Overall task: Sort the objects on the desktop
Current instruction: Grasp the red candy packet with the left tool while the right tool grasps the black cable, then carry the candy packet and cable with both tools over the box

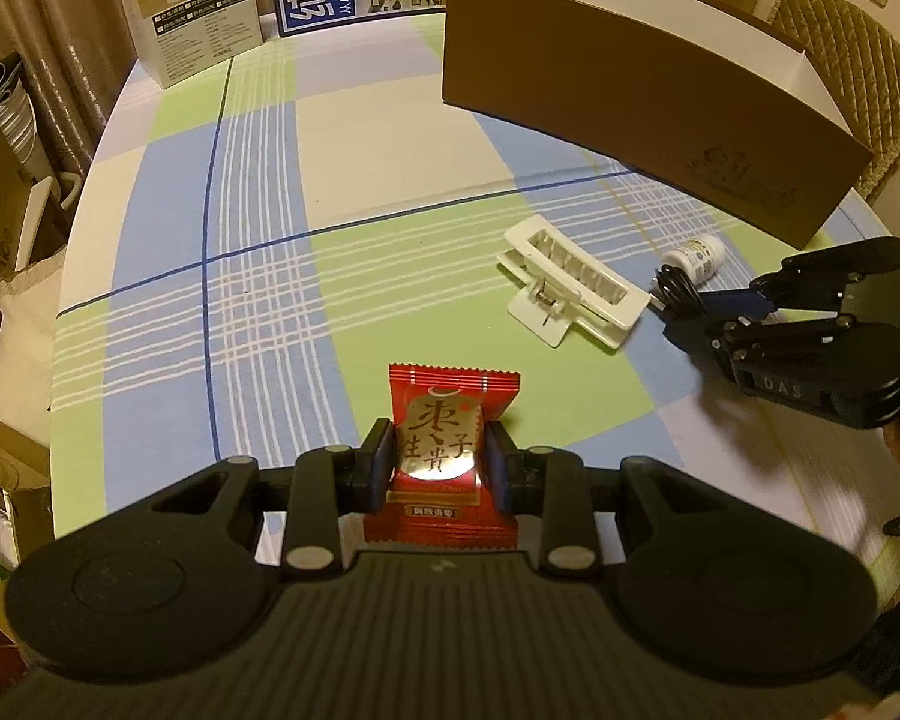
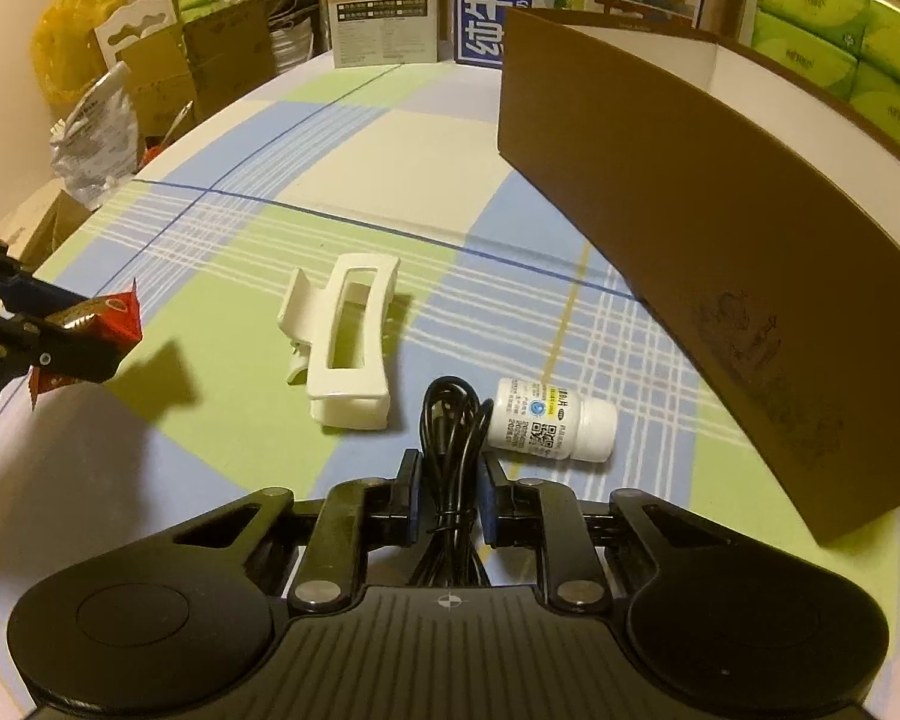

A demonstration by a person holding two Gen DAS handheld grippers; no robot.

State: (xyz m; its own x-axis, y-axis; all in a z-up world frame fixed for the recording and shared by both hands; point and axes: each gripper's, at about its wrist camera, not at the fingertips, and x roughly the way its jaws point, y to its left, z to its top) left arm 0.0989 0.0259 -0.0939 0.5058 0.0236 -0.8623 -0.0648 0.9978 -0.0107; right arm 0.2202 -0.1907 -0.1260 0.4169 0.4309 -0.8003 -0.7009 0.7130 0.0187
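My left gripper (image 1: pixel 437 461) is shut on a red snack packet (image 1: pixel 450 414) with gold characters, held above the checked tablecloth. From the right wrist view that same gripper (image 2: pixel 99 330) shows at the left edge with the red packet (image 2: pixel 123 315) in its jaws. My right gripper (image 2: pixel 450 483) is shut on a coiled black cable (image 2: pixel 450 420), which lies on the cloth. The left wrist view has the right gripper (image 1: pixel 669 309) at the right, pinching the black cable (image 1: pixel 675 282). A white hair claw clip (image 2: pixel 345 339) and a small white bottle (image 2: pixel 552 420) lie beside the cable.
A large brown open box (image 2: pixel 690 228) with white inside stands at the right on the table (image 2: pixel 390 150). Cartons (image 2: pixel 384 0) and green tissue packs (image 2: pixel 834 54) line the back edge. Cardboard boxes and bags (image 2: pixel 90 120) crowd the left beyond the table.
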